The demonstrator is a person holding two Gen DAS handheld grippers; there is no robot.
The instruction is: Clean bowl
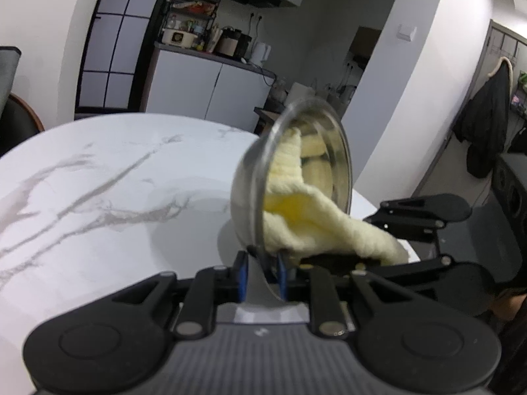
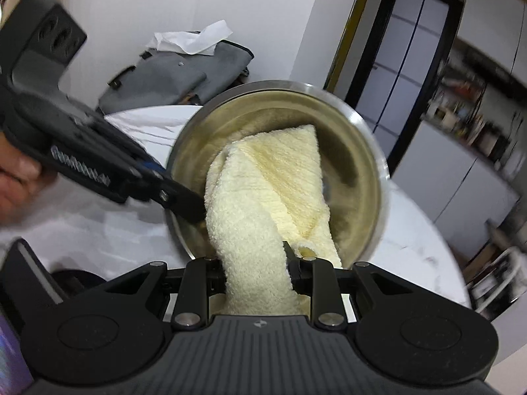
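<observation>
A steel bowl [image 1: 245, 191] hangs tipped on its side above the white marble table [image 1: 98, 181]. My left gripper [image 1: 262, 263] is shut on its lower rim, blue pads on either side of the wall. A pale yellow towel [image 1: 313, 227] runs from my right gripper [image 1: 372, 240] into the bowl. In the right wrist view the bowl [image 2: 355, 171] opens toward the camera. The towel [image 2: 263, 191] lies pressed against its inside, with my right gripper [image 2: 253, 263] shut on the towel's near end. The left gripper [image 2: 184, 200], held by a hand [image 2: 16, 177], clamps the rim from the left.
A grey bag [image 2: 184, 69] with white tissue on top sits beyond the table. Behind are a white cabinet counter [image 1: 214, 75] with kitchen appliances and a dark chair [image 1: 16, 121] at the left. A dark coat [image 1: 487, 125] hangs at the right.
</observation>
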